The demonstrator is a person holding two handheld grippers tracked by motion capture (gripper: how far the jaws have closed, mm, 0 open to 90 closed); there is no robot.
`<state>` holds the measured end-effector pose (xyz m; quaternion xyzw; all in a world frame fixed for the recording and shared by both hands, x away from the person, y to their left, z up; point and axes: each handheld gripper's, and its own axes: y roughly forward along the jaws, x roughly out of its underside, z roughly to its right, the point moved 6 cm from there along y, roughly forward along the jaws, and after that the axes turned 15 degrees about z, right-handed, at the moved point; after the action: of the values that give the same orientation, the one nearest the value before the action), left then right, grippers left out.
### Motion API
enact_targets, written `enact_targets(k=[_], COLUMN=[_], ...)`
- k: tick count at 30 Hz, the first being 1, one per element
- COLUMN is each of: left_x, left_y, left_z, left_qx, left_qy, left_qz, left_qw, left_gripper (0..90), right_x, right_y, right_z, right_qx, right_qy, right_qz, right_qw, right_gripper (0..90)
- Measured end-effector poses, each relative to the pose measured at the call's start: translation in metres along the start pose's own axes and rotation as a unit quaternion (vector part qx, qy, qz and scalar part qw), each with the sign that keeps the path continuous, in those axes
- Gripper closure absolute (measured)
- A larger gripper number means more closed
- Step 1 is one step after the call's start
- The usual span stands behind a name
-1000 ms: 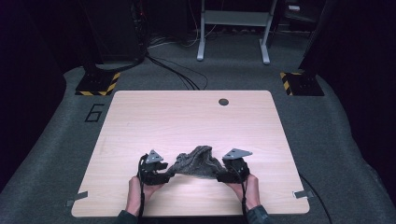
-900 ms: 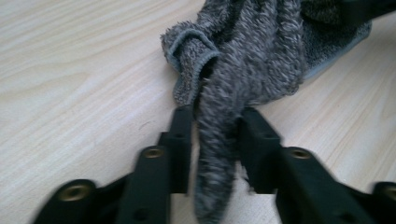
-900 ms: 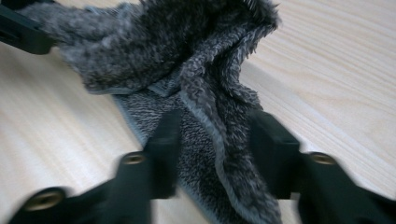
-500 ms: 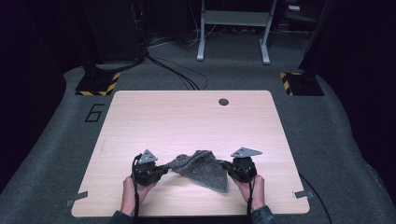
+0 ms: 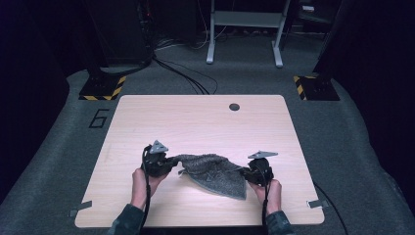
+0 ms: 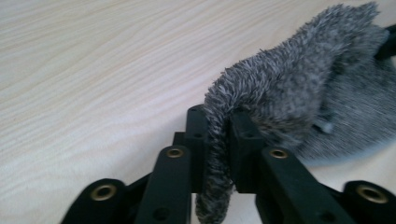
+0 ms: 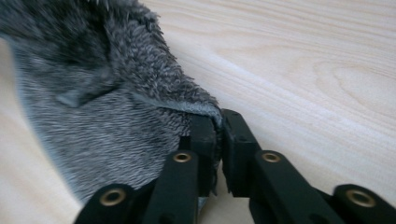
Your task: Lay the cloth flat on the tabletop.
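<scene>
One grey cloth [image 5: 213, 171] pinched by two grippers.

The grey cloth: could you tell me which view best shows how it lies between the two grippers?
The high view: the whole grey cloth stretches between the left gripper and the right gripper, one corner drooping onto the table. The left gripper view and the right gripper view each show just an edge pinched between shut jaws.
</scene>
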<state>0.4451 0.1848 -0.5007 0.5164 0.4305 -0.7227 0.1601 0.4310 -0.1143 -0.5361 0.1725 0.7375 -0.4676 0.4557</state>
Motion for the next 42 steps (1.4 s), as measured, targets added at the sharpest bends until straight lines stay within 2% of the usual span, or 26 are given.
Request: enact_targets(k=[2,3,4,5,6,8,12,18,20,22,24,25,28,30,33,36,40,42], left_x=[0.0,0.0,0.0,0.001,0.001,0.003,0.008,0.02,0.024,0.029,0.033,0.035,0.039,0.04,0.038,0.035,0.033,0.034], left_y=[0.009,0.011,0.011,0.01,0.008,0.004,-0.005,-0.011,-0.011,-0.014,-0.017,-0.019,-0.024,-0.024,-0.019,-0.009,0.008,0.014], left_z=[-0.003,-0.003,-0.003,-0.002,-0.002,0.0,0.001,0.009,0.01,0.007,0.002,0.0,-0.004,-0.004,0.001,0.009,0.019,0.022], left_qx=[-0.007,-0.011,-0.012,-0.013,-0.015,-0.012,-0.011,-0.002,-0.002,-0.003,-0.009,-0.013,-0.019,-0.012,0.002,0.02,0.032,0.035], left_qy=[-0.007,-0.014,-0.013,-0.025,-0.026,-0.033,-0.039,-0.037,-0.036,-0.043,-0.042,-0.05,-0.058,-0.059,-0.047,-0.031,-0.015,0.003], left_qz=[-0.009,-0.008,-0.009,-0.002,0.005,0.012,0.02,0.011,0.009,0.004,0.0,0.002,0.005,0.005,0.002,-0.005,-0.015,-0.03], left_qw=[0.9999,0.9998,0.9998,0.9996,0.9995,0.9993,0.999,0.9992,0.9993,0.9991,0.9991,0.9987,0.9981,0.9982,0.9989,0.9993,0.9993,0.9989], left_gripper=[64.6,56.5,49.9,44.9,40.5,34.6,27.2,25.4,25.1,24.9,24.6,24.3,24.2,24.3,25.4,26.6,30.9,37.9], right_x=[0.0,0.0,-0.001,-0.002,-0.002,-0.004,-0.01,-0.018,-0.018,-0.017,-0.016,-0.016,-0.016,-0.016,-0.015,-0.018,-0.017,-0.013], right_y=[0.005,0.005,0.003,0.001,-0.004,-0.011,-0.023,-0.031,-0.03,-0.023,-0.016,-0.011,0.003,0.012,0.021,0.02,0.016,0.018], right_z=[0.001,0.001,0.0,0.0,-0.002,-0.002,-0.009,-0.036,-0.043,-0.049,-0.051,-0.051,-0.045,-0.04,-0.036,-0.04,-0.049,-0.051], right_qx=[0.005,0.008,0.011,0.014,0.015,0.02,0.017,-0.01,-0.024,-0.035,-0.042,-0.043,-0.035,-0.027,-0.021,-0.021,-0.039,-0.047], right_qy=[-0.003,-0.002,-0.002,-0.005,-0.005,-0.008,-0.015,-0.055,-0.064,-0.074,-0.08,-0.08,-0.078,-0.07,-0.066,-0.071,-0.085,-0.08], right_qz=[-0.009,-0.006,-0.003,0.0,0.005,0.017,0.043,0.064,0.06,0.052,0.04,0.037,0.022,0.013,-0.001,0.01,0.014,0.003], right_qw=[0.9999,1.0,0.9999,0.9999,0.9999,0.9996,0.9988,0.9964,0.9959,0.9953,0.9951,0.9952,0.9961,0.9971,0.9976,0.9972,0.9955,0.9957], right_gripper=[73.4,70.7,65.9,62.5,60.6,53.6,50.5,49.3,49.3,49.4,51.3,52.5,56.6,58.7,57.4,53.9,49.6,48.0])
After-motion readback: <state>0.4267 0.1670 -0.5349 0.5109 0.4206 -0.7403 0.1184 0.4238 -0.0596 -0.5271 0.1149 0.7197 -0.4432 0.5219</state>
